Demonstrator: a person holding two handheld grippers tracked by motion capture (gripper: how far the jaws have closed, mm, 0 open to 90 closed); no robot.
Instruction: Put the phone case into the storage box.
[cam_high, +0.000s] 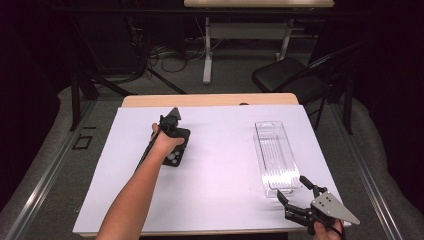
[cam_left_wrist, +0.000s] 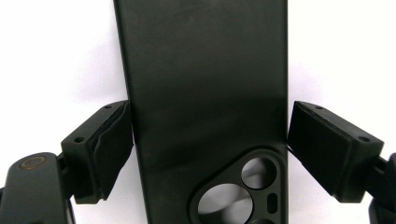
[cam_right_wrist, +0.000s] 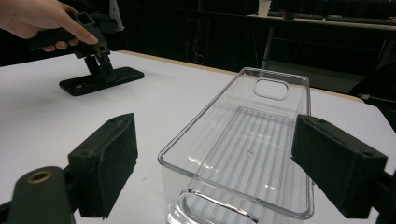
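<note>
Left gripper (cam_high: 170, 126) is straddling the black phone case (cam_left_wrist: 205, 102) lying left of frame center, 2 jaws apparently touching its edges, grip unconfirmed. Right gripper (cam_high: 296, 192) is hovering wide open, holding nothing, at the clear bin (cam_high: 274, 156) lower right. Thin case could slip when lifted.

I can read no text, label, brand, number or sign anywhere here. The black phone case (cam_left_wrist: 205, 102) between my left tongs' jaws has a plain, unmarked back, and the clear plastic bin (cam_right_wrist: 252, 140) at the right bears no lettering I can make out.
</note>
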